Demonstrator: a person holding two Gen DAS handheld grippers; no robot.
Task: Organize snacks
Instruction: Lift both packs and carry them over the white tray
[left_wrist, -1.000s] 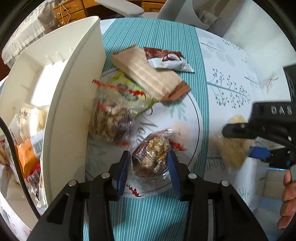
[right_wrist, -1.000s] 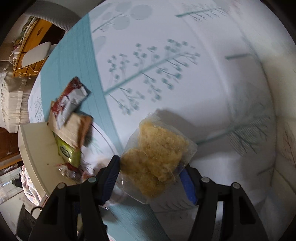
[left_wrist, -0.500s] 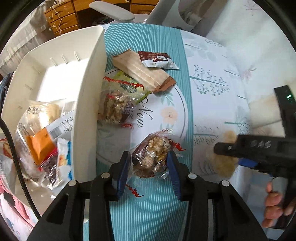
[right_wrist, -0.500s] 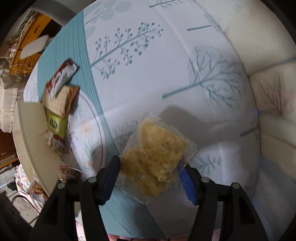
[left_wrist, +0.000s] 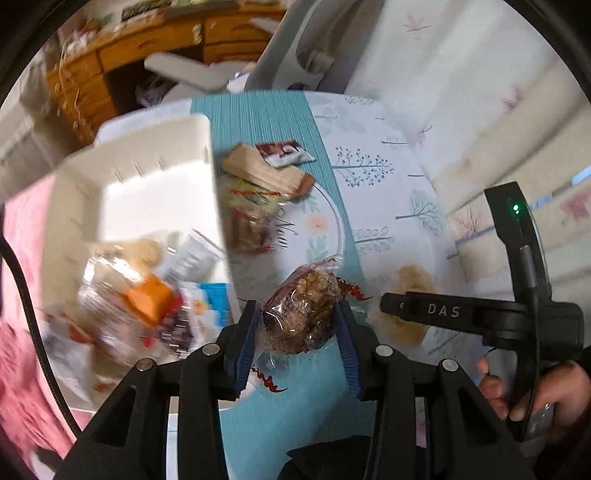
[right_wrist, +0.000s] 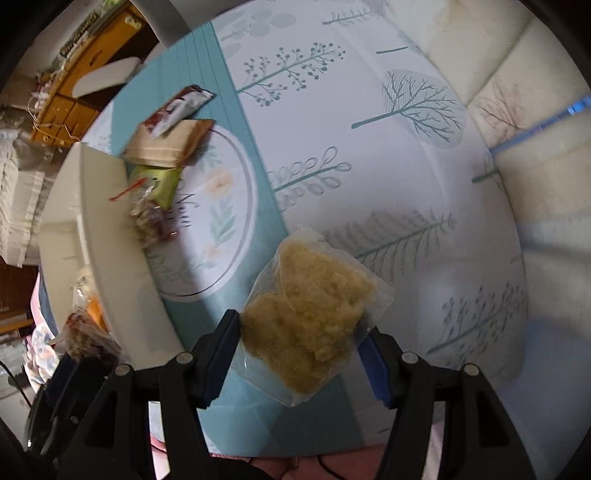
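My left gripper (left_wrist: 297, 325) is shut on a clear packet of brown nut clusters (left_wrist: 303, 314), held in the air just right of the white bin's wall (left_wrist: 218, 206). My right gripper (right_wrist: 299, 350) is shut on a clear bag of pale yellow flaky snack (right_wrist: 310, 314), lifted above the table's near edge. In the left wrist view the right gripper (left_wrist: 402, 306) shows at the right with a person's hand (left_wrist: 532, 387) on it. The white bin (left_wrist: 147, 192) holds several packets, an orange one (left_wrist: 147, 299) among them.
On the table lie a tan flat packet (left_wrist: 266, 171), a red-and-white wrapper (left_wrist: 284, 153), a green packet (right_wrist: 159, 182) and another nut packet (left_wrist: 247, 225), all beside the bin. A floral cloth (right_wrist: 369, 147) covers the table; a cushioned seat (right_wrist: 517, 110) is at the right.
Both grippers have risen with their packets still held. The left one has come closer to the bin, and the right one has moved left toward the table's teal stripe.
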